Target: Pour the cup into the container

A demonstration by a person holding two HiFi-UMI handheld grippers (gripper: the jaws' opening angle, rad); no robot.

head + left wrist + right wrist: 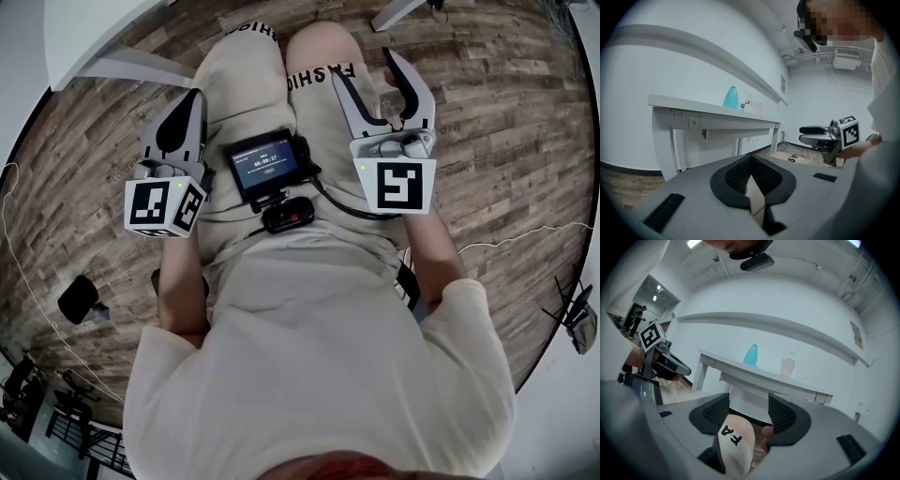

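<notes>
The left gripper [193, 96] is hovering over the person's lap [253, 103], jaws pressed together, holding nothing. The right gripper [364, 64] is hanging beside it, jaws spread partway, nothing between them. Well ahead on the white tabletop [726, 361], a teal bottle [751, 355] is standing upright, left of a pale pink vessel [788, 366], possibly the cup, also upright. Open wooden floor [487, 141] is lying around the knees.

Head view downward; gripper views level, sharing the table [717, 116]
</notes>
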